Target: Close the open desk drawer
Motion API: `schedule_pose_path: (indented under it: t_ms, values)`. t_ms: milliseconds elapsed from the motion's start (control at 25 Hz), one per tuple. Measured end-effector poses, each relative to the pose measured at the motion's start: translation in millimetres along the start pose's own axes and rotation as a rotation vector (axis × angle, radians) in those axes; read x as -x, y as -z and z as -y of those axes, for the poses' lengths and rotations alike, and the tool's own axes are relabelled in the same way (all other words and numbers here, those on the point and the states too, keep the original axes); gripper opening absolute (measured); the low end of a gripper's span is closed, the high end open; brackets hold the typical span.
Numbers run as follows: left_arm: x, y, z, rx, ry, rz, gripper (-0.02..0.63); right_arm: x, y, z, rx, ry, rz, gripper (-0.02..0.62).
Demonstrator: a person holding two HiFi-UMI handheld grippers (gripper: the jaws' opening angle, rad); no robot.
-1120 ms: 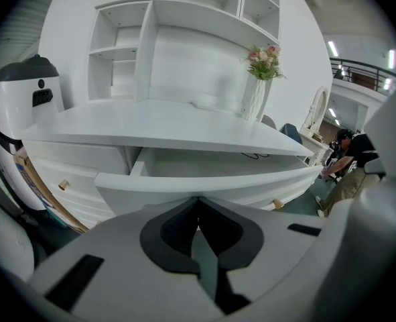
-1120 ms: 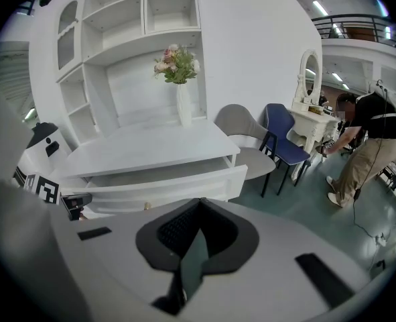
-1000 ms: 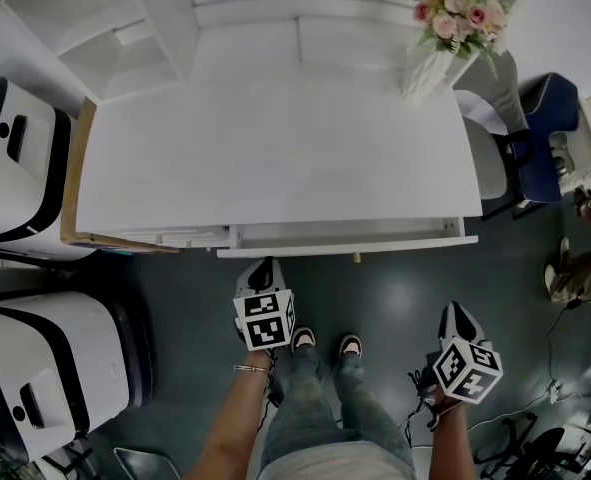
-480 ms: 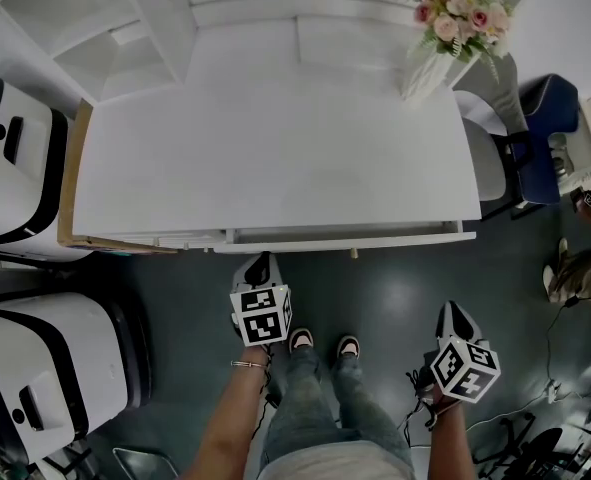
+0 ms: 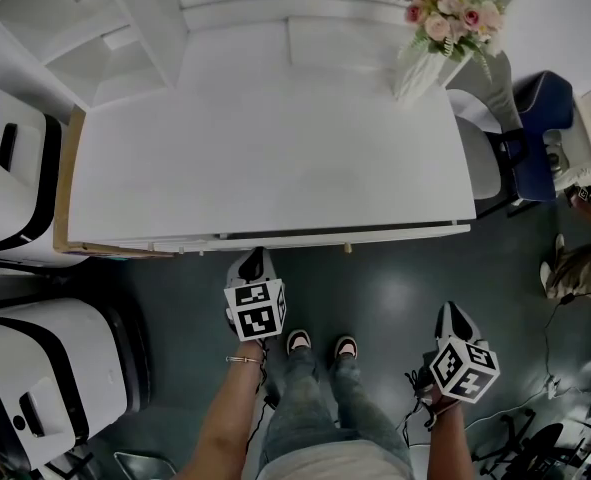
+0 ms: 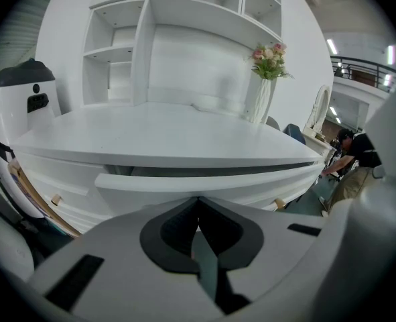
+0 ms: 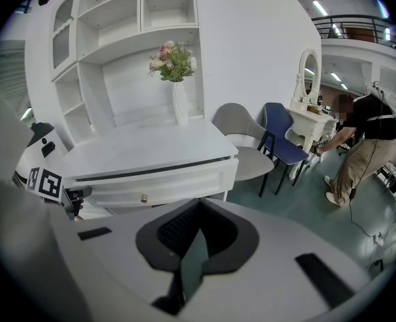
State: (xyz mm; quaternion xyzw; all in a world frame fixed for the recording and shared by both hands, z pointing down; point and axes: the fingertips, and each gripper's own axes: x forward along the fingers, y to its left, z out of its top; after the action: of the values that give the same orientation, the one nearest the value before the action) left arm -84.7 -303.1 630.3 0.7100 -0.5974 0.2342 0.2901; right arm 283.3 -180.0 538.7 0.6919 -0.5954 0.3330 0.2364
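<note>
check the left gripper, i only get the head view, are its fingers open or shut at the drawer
Observer: Shut. In the left gripper view the left gripper has its fingers together with nothing between them, tips at the drawer front.
Operator: is it fully in
Observer: Seemingly not; front-on, it stands proud of the panel beside it, with a dark slot above.
Operator: and the right one
Observer: The right gripper is shut and empty too, well back from the drawer front.
</note>
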Motion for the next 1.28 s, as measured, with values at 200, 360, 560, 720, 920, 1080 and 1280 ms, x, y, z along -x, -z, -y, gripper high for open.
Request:
schedule_pose_path:
  t_ms: [200,360,560,720,920,1080,1280]
  values:
    - [-1,-2,-1,0.002,-0.004,0.003,0.018,1,0,3,-0.005,0.005,0.001,0.006]
    - [-5,-5,-2,0.0,-0.01,0.004,0.018,2,3,5,-0.008,0.007,-0.002,0.006]
    - [-9,-8,-3,-0.007,-0.017,0.005,0.018,2,4,10,-0.016,0.013,-0.004,0.007]
    - [-10,-10,-3,-0.01,-0.024,0.005,0.018,4,4,13,-0.018,0.014,-0.003,0.007]
    - [-11,-11,-4,-0.011,-0.032,0.009,0.018,6,5,16,-0.019,0.015,-0.001,0.006]
    - [-12,-11,-4,-0.015,-0.042,0.013,0.018,7,5,21,-0.018,0.016,0.001,0.008]
    - [-13,-11,-3,-0.028,-0.055,0.023,0.018,10,5,25,-0.016,0.01,0.004,0.007]
